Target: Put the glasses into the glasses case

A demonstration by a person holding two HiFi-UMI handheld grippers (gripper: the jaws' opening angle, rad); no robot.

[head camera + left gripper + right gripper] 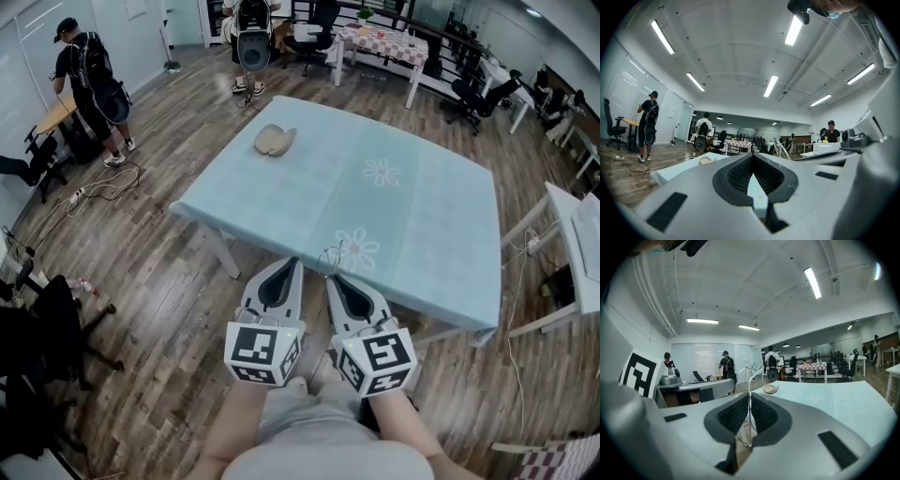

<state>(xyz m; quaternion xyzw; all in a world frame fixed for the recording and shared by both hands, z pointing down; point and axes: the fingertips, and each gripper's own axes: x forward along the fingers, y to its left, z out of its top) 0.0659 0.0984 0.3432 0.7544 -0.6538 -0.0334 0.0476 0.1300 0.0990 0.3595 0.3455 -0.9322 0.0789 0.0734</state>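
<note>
The glasses (330, 254), thin wire-framed, stick up from the tips of my right gripper (330, 276), which is shut on them just over the near edge of the pale blue table (422, 216). In the right gripper view the wire frame (749, 377) stands upright between the pads. The tan glasses case (275, 140) lies open at the table's far left corner, well ahead of both grippers; it also shows as the case (769, 389) and the case (705, 160). My left gripper (292, 263) is beside the right one, shut with nothing in it.
A person in black (89, 84) stands at the far left by a small desk. Cables (94, 192) trail on the wooden floor. A table with a checked cloth (380, 42) and office chairs are behind. A white desk (574, 253) stands to the right, a black chair (42, 319) at lower left.
</note>
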